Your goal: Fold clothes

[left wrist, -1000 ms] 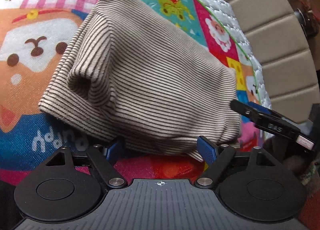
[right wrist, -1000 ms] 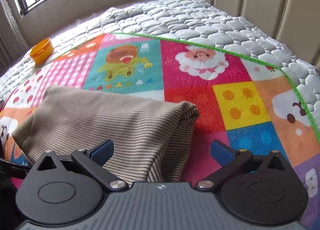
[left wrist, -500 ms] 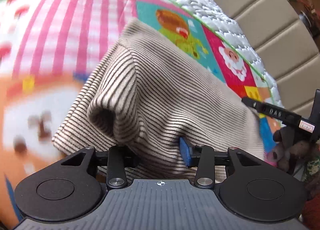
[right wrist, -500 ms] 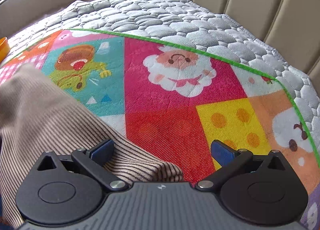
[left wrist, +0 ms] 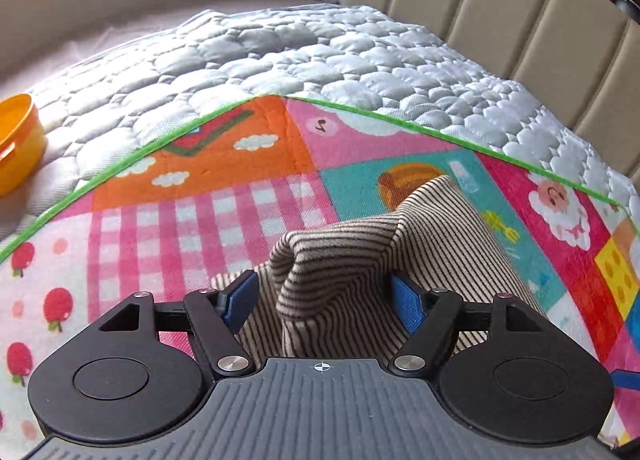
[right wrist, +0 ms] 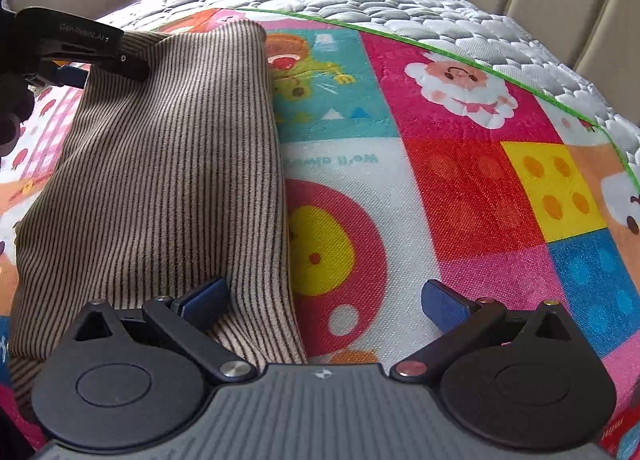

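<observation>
A beige garment with thin dark stripes [right wrist: 160, 179] lies folded on the colourful cartoon mat [right wrist: 460, 179]. In the left wrist view a raised bunch of the garment [left wrist: 336, 260] stands between the blue pads [left wrist: 406, 306] of my left gripper [left wrist: 324, 300], whose jaws are spread apart, so it is open. The right wrist view shows that gripper's black fingers [right wrist: 100, 47] at the garment's far left corner. My right gripper [right wrist: 326, 300] is open at the garment's near right edge, its left pad over the fabric and its right pad over bare mat.
An orange bowl [left wrist: 16, 143] sits on the grey quilted bed cover [left wrist: 280, 55] at the far left. A beige padded headboard [left wrist: 500, 19] runs along the right side. A green trim [left wrist: 400, 123] marks the mat's far edge.
My left gripper shut on the garment's near edge, carried it forward over the rest, and its jaws now stand wider. The right gripper stayed open and now sits at the folded garment's right edge.
</observation>
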A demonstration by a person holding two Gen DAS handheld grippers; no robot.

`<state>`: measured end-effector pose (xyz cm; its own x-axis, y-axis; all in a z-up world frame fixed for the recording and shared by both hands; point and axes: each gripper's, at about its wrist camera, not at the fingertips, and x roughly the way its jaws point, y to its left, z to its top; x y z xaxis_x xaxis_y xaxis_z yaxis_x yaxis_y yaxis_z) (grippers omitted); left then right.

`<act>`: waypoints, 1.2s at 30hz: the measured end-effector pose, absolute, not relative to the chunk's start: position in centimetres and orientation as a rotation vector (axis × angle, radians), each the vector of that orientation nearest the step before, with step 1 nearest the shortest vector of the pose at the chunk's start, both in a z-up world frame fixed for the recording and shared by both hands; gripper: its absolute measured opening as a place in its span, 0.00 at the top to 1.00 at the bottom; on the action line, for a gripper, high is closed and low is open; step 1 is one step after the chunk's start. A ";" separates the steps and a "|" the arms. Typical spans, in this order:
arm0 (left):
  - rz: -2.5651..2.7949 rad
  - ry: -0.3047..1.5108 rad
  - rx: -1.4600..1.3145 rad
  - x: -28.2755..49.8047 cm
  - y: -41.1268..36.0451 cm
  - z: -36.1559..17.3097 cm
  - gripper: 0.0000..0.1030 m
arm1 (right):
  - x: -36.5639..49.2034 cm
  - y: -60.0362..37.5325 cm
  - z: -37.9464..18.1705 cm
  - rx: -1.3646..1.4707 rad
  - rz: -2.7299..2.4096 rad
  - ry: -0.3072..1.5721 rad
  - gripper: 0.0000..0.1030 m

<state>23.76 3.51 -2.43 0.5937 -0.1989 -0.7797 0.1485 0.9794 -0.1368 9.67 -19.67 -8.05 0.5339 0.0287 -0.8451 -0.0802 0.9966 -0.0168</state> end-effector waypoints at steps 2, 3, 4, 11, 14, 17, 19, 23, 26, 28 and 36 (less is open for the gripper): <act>-0.200 0.914 -0.088 22.5 4.1 -1.9 0.25 | 10.0 -20.6 -8.2 0.013 0.071 1.031 0.00; -0.214 0.903 -0.099 21.8 4.4 -1.6 0.25 | 10.2 -21.2 -8.2 0.049 0.076 1.042 0.00; -0.242 0.878 -0.098 21.2 4.5 -1.2 0.25 | 10.2 -21.5 -8.3 0.068 0.082 1.045 0.00; -0.299 0.732 -0.043 22.1 5.0 -0.6 0.24 | 9.9 -21.5 -8.4 0.074 0.092 1.031 0.00; -0.318 0.732 -0.090 23.6 5.1 -1.6 0.32 | 10.1 -21.8 -8.5 0.083 0.100 1.024 0.00; -0.388 0.724 -0.163 22.7 4.9 -2.0 0.40 | 10.4 -22.0 -8.6 0.087 0.111 1.013 0.00; -0.464 0.695 -0.140 20.7 4.1 -1.9 0.40 | 10.6 -22.1 -8.7 0.093 0.115 1.008 0.00; -0.615 0.660 0.001 16.8 2.1 -2.0 0.40 | 10.8 -22.3 -8.8 0.096 0.119 1.000 0.00; -0.652 0.660 0.028 16.1 1.6 -2.5 0.39 | 10.8 -22.2 -8.8 0.095 0.117 0.998 0.00; -0.629 0.659 0.001 16.6 1.9 -2.7 0.38 | 10.8 -22.2 -8.7 0.094 0.117 0.997 0.00; -0.363 0.720 -0.115 20.1 6.3 -4.2 0.19 | 10.9 -22.1 -8.7 0.095 0.111 0.990 0.00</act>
